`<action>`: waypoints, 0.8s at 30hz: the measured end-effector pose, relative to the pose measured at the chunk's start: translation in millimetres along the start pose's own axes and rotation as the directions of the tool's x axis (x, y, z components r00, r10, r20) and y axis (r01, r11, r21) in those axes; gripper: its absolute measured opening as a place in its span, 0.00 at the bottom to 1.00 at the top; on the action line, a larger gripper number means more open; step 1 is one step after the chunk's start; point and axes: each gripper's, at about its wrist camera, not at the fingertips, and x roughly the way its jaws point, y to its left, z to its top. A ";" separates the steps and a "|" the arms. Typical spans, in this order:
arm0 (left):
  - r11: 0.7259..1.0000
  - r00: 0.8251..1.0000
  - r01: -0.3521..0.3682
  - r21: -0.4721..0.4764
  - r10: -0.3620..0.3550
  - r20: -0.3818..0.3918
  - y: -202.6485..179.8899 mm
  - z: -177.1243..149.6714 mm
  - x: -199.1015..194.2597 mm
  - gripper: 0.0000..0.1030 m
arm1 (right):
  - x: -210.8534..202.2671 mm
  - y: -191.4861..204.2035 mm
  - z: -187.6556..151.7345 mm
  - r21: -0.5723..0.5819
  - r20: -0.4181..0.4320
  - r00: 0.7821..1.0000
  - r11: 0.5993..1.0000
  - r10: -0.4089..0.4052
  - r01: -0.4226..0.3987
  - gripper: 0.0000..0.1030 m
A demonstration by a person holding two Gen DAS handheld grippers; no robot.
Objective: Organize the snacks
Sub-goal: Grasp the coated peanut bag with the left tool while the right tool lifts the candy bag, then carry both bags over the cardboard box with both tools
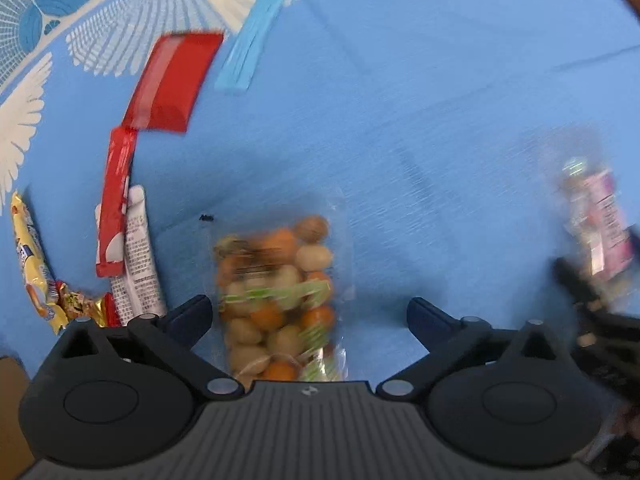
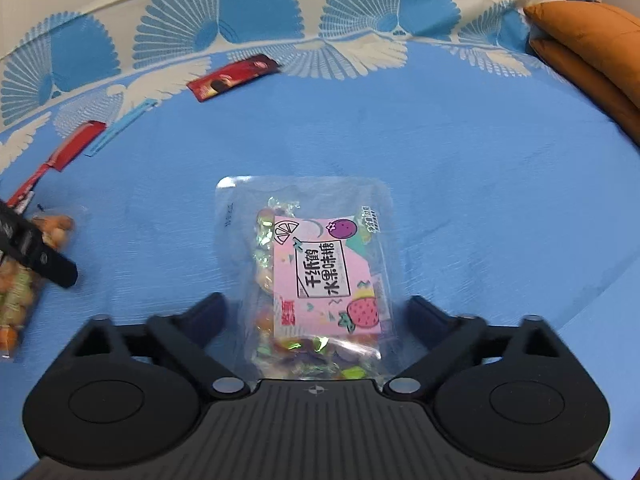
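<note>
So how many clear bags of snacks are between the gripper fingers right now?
2: the nut bag lies between the open left gripper fingers; the candy bag between the open right gripper fingers.

Blue bedspread (image 2: pixel 460 152) — snack packets (image 2: pixel 320 272); cushion (image 2: pixel 592 48)

It looks like a home: a blue cloth (image 2: pixel 460 152) with white fan patterns covers the surface, and orange cushions (image 2: pixel 592 48) sit at the upper right.
</note>
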 end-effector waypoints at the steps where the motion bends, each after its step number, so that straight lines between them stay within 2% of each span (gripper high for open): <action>1: 1.000 1.000 0.017 -0.023 -0.016 0.014 3.9 -2.1 -0.2 1.00 | 1.7 -0.2 -0.7 0.000 0.017 1.000 1.000 -0.001 0.001 1.00; 4: 0.999 0.998 0.040 -0.034 -0.038 0.052 9.5 -9.7 -0.4 1.00 | 4.5 0.3 -4.4 -0.007 0.059 0.998 1.000 -0.003 0.003 1.00; 5: 0.999 0.997 0.041 -0.035 -0.039 0.072 11.4 -13.2 -2.7 0.95 | 4.2 0.9 -6.2 -0.012 0.068 0.998 1.000 -0.004 0.005 1.00; 7: 0.997 0.990 0.058 -0.048 -0.051 0.135 15.9 -20.8 -18.8 0.47 | -3.0 3.6 -8.2 -0.015 0.093 0.996 1.000 -0.002 0.003 0.83; 8: 0.990 0.983 0.132 -0.051 -0.125 0.135 20.2 -23.8 -27.1 0.32 | -8.9 6.0 -8.7 -0.018 0.100 0.995 1.000 -0.001 0.003 0.63; 9: 0.976 0.974 0.202 -0.085 -0.191 0.123 26.9 -27.0 -32.5 0.29 | -13.7 8.2 -9.7 -0.014 0.086 0.996 1.000 0.001 0.000 0.57; 10: 0.966 0.968 0.234 -0.114 -0.220 0.124 31.5 -31.7 -38.3 0.29 | -18.1 9.0 -11.1 -0.002 0.082 0.997 1.000 -0.004 0.004 0.54; 12: 0.967 0.963 0.234 -0.101 -0.216 0.163 35.9 -44.4 -55.5 0.29 | -31.7 10.4 -15.7 0.042 0.078 0.997 0.999 -0.002 -0.001 0.48; 15: 0.957 0.945 0.274 -0.092 -0.251 0.210 45.0 -70.0 -88.1 0.29 | -68.6 14.5 -22.9 0.106 0.134 0.991 0.994 0.003 -0.017 0.45; 20: 0.956 0.926 0.276 -0.096 -0.238 0.294 63.6 -139.4 -159.2 0.29 | -148.6 38.1 -37.2 0.173 0.221 0.973 0.979 0.066 -0.106 0.45; 24: 0.955 0.927 0.265 -0.134 -0.214 0.309 83.5 -205.1 -208.3 0.29 | -202.2 78.1 -46.2 0.128 0.242 0.955 0.970 0.170 -0.205 0.45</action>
